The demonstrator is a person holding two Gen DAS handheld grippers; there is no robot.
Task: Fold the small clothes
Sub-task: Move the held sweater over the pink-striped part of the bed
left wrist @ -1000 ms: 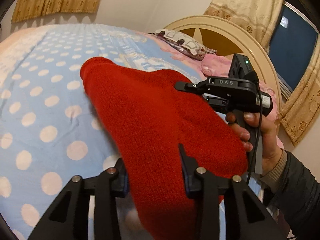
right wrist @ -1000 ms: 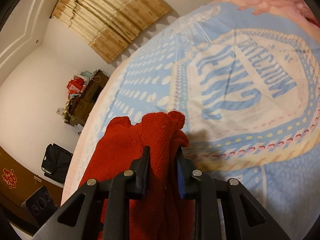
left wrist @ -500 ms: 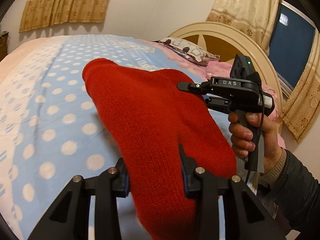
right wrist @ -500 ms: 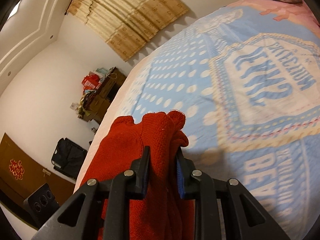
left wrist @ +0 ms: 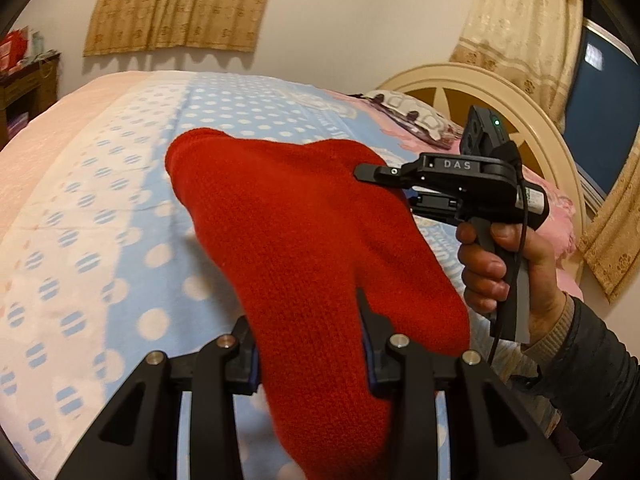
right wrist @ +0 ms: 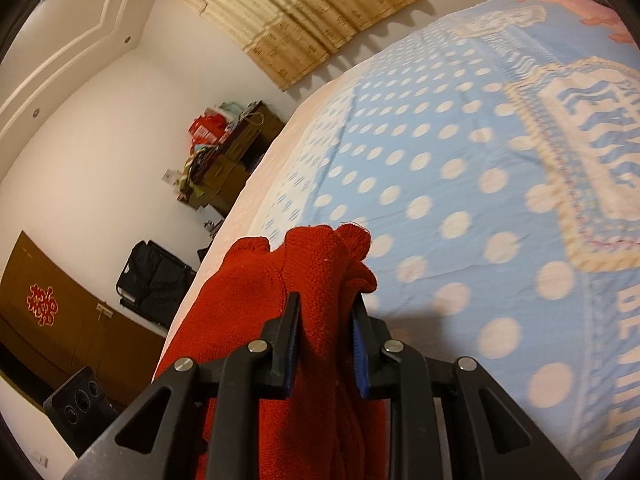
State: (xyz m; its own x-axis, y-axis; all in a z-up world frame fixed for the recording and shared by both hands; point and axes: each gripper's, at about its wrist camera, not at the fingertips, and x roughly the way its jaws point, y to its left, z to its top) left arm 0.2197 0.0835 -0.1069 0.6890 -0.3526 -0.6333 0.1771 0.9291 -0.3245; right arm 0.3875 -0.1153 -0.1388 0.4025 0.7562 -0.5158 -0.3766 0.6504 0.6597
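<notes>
While the red knit garment [left wrist: 304, 248] hangs in the air between the two tools, the step in hand looks like the carry that comes before a fold: the cloth is lifted clear of the blue dotted bedspread [left wrist: 100, 240] and stretched from one grip to the other, not yet laid down.

The left gripper [left wrist: 308, 344] is closed part-way on a thick bunch of the knit; the fabric fills the whole gap between its jaws and spills out ahead of and below them. The right gripper [right wrist: 324, 336] stands narrower, and its blue-lined fingers [right wrist: 357, 344] pinch a gathered edge whose frilled ends poke up just past the fingertips. Seen from the left wrist, that right tool reaches in from the right side, held by a hand [left wrist: 500, 276] in a dark sleeve, with its tips buried in the far corner of the cloth.

The next move probably calls for lowering both grips together onto the bedspread beneath them, keeping the span taut so the garment lands flat. Neither grip should loosen before the cloth rests on the bed, or the soft knit may slump into a heap.
</notes>
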